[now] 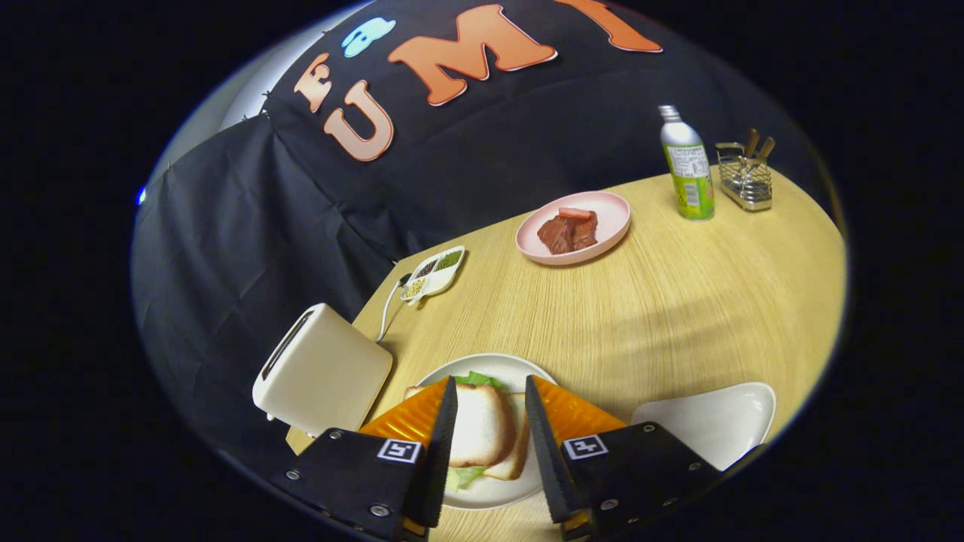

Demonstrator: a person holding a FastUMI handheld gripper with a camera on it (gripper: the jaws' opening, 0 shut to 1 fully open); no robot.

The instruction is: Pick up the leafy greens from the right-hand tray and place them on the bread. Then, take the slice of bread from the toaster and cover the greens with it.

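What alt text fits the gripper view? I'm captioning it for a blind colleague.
The open gripper hangs over a white plate holding bread stacked on leafy greens; a toaster stands beside it on the wooden table.

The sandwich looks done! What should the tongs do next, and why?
Probably just lift the open tongs straight up and away. The top bread already lies over the greens on the plate, and the fingers stand apart on either side of it, gripping nothing.
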